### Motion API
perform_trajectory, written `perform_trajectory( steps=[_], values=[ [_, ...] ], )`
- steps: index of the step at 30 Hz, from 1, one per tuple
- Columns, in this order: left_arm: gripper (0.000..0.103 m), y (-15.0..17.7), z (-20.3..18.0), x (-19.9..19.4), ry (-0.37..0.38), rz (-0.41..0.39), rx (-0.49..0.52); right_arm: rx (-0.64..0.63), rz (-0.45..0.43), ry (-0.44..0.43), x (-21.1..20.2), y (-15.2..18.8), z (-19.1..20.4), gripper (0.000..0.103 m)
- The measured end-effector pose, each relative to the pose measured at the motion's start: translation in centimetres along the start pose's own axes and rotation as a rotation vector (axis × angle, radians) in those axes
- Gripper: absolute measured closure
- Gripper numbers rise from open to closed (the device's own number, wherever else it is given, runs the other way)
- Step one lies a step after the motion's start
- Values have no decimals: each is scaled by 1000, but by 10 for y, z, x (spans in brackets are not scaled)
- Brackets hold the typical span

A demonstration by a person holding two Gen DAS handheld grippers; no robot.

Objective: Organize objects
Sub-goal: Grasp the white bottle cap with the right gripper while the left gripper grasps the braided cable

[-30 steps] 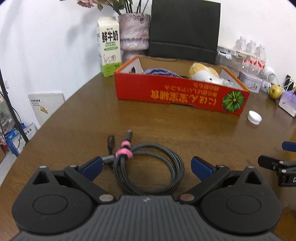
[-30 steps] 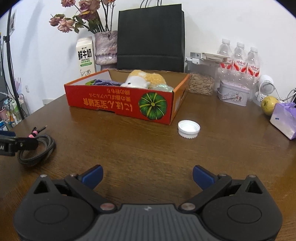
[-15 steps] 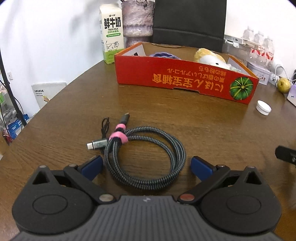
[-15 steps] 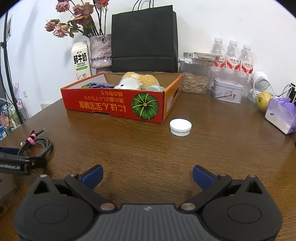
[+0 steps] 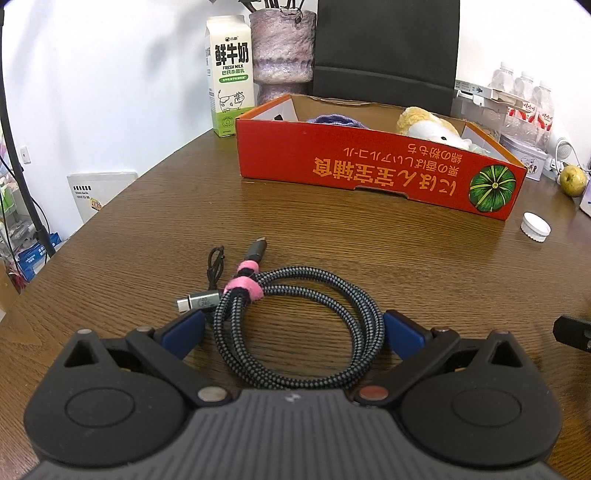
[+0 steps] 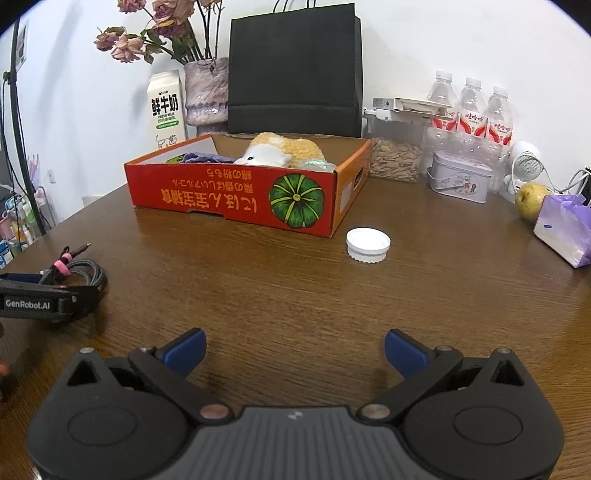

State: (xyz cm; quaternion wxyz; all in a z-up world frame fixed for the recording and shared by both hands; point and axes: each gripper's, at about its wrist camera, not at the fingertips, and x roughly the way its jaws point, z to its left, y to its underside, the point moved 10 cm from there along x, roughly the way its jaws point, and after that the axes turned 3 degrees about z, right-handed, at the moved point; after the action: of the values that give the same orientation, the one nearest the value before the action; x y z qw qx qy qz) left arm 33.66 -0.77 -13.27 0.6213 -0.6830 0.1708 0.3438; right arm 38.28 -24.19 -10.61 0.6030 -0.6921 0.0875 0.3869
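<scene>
1. One coiled braided cable (image 5: 299, 325) lay flat on the wooden table (image 5: 332, 236), bound by two pink straps (image 5: 243, 288), with one grey connector (image 5: 199, 303) sticking out to its left and a second plug (image 5: 257, 249) pointing away toward the box.
2. The left gripper (image 5: 291, 328) was spread wide, its two blue fingertips (image 5: 183, 328) standing on either side of the coil, just beside it. It had hold of nothing; whether the tips touched the braid could not be told.
3. The right gripper (image 6: 293, 349) was likewise wide open and empty, hovering over bare table well apart from the cable (image 6: 79, 277), which showed at the far left of its view behind the left gripper's finger (image 6: 37, 302).
4. One red cardboard box (image 6: 236, 199), printed with a green pumpkin, stood further back. It held one yellow-and-white plush toy (image 6: 275, 151), a purple item (image 6: 201, 158) and a pale green item (image 6: 314, 164) that could not be identified.
5. One white lid (image 6: 368, 244) lay on the table near the box's right corner.
6. Behind the box stood one milk carton (image 6: 166, 109), one vase (image 6: 207, 96) holding dried roses (image 6: 147, 33), and one black paper bag (image 6: 295, 70).
7. To the right were three water bottles (image 6: 469, 107), one clear container of seeds (image 6: 395, 158), one small tin (image 6: 461, 181), one yellow-green fruit (image 6: 530, 199) and one purple tissue pack (image 6: 565, 229).
</scene>
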Motion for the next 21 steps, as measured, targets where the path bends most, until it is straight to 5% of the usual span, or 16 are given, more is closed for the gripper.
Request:
perform_trajectory(
  steps=[21],
  values=[
    [0,0,0,0,0,0,0,-8,13,0,1,4,2,0]
  ],
)
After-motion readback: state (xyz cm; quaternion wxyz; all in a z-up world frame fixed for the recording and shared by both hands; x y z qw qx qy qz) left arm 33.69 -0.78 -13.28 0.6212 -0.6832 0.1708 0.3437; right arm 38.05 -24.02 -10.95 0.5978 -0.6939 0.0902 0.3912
